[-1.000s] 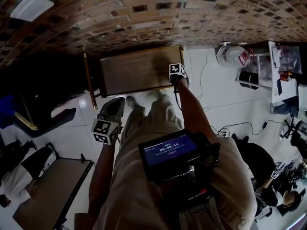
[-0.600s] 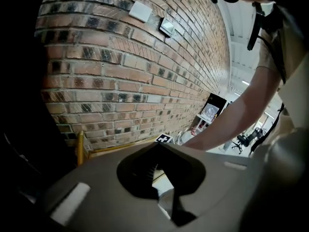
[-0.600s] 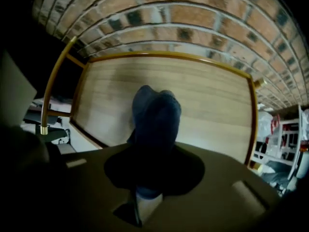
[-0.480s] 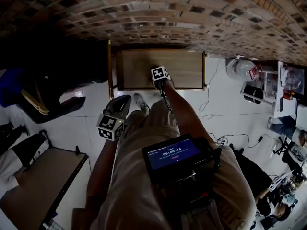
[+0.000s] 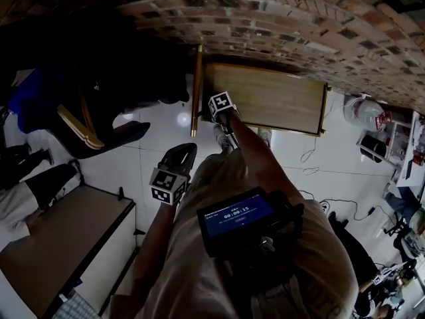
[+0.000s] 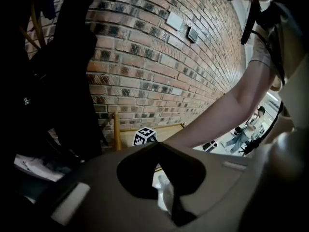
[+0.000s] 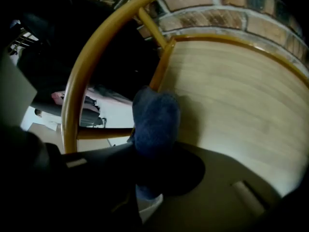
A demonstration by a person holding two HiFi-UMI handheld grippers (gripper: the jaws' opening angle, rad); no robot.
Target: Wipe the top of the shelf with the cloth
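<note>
The right claw (image 7: 154, 146) is clamped on the blue cloth (image 7: 155, 117), which bulges from its tip at the left edge of the shelf (image 5: 272, 98) top (frame centre, right gripper view). The left claw (image 6: 157, 146), tips together and empty, hangs apart from the shelf.

Open shelf top (image 5: 279, 102), brick wall (image 5: 299, 18) behind, rail (image 5: 197, 85) alongside

cloth (image 7: 155, 120) on shelf (image 5: 265, 98) top, left end | wall (image 5: 265, 12) behind shelf | left gripper (image 5: 186, 152) before shelf
</note>
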